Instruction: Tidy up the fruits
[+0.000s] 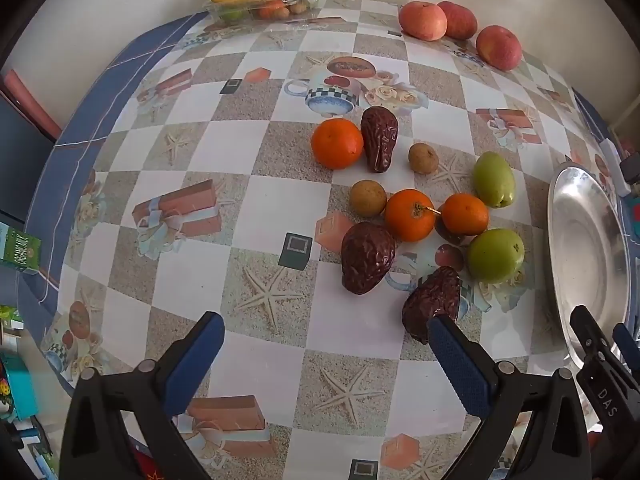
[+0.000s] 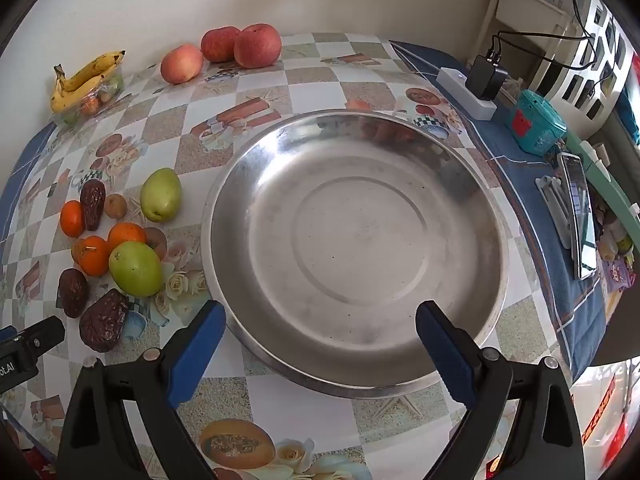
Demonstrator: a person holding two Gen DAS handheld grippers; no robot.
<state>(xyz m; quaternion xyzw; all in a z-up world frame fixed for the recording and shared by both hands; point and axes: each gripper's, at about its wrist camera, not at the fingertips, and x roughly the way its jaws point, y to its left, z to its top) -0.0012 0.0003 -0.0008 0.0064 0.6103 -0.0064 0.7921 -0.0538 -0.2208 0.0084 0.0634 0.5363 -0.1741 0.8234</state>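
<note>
Fruits: small loose pile mid-table, left of empty round steel dish [image 2: 356, 240]. Nearest wrinkled dark-red date [image 1: 432, 302] looks soft and light; pinch across its middle. Left gripper [image 1: 326, 344] and right gripper [image 2: 318, 330] both gape wide, nothing held. Checked tablecloth [image 1: 260, 184] leaves open approach room.

"ORGANIC MILK" — green carton [image 1: 18, 249]
</note>
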